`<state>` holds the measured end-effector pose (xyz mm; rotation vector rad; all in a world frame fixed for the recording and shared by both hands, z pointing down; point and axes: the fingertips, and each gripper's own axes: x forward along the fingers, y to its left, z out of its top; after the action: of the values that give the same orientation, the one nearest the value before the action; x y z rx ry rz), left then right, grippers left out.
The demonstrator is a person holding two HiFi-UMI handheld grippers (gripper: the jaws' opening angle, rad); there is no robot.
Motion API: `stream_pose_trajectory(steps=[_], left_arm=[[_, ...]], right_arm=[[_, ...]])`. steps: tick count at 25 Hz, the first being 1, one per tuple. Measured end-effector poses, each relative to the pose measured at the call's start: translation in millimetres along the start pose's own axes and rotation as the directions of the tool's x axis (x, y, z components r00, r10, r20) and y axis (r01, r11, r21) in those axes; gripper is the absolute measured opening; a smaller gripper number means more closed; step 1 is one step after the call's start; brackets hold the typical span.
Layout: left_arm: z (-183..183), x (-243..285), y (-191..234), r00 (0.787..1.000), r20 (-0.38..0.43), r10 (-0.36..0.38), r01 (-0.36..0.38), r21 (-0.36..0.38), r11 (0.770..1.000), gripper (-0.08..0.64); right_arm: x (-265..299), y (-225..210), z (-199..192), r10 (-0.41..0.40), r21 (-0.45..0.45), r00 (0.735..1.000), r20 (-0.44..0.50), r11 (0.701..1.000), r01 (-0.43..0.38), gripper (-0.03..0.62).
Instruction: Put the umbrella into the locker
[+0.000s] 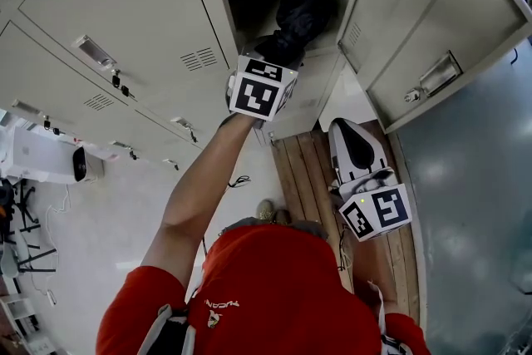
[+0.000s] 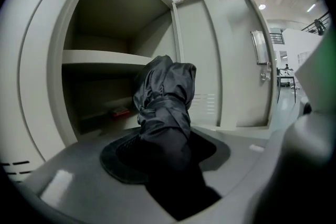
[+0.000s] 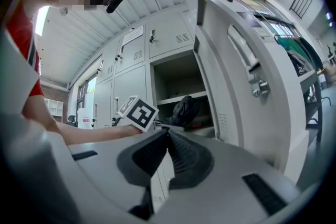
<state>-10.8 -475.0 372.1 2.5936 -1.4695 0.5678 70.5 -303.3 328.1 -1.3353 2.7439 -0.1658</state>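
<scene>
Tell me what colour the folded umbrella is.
Black umbrella, slightly shiny fabric; it shows best in the left gripper view.

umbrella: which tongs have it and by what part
The left tongs grip the folded black umbrella by the near end of its canopy; the right tongs are shut, empty.

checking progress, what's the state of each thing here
locker: door open
umbrella: folded, held at the locker's mouth
left gripper: shut on umbrella
right gripper: shut, empty
neighbouring doors: closed
</scene>
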Motion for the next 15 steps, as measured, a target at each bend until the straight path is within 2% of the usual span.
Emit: stream_pose_trajectory(steps=[9, 15], left_arm=[[6, 33, 7, 0.995, -0.098, 0.02, -0.01, 0.102, 0.995, 0.224], [11, 54, 11, 0.991, -0.129, 0.029, -0.011, 0.134, 0.991, 0.224]], right_arm=[[-9, -10, -4, -0.025, 0.024, 1.0, 0.005, 0.999, 0.025, 0.005], [-14, -16, -4, -0.045, 0.026, 0.999, 0.004, 0.999, 0.045, 0.005]])
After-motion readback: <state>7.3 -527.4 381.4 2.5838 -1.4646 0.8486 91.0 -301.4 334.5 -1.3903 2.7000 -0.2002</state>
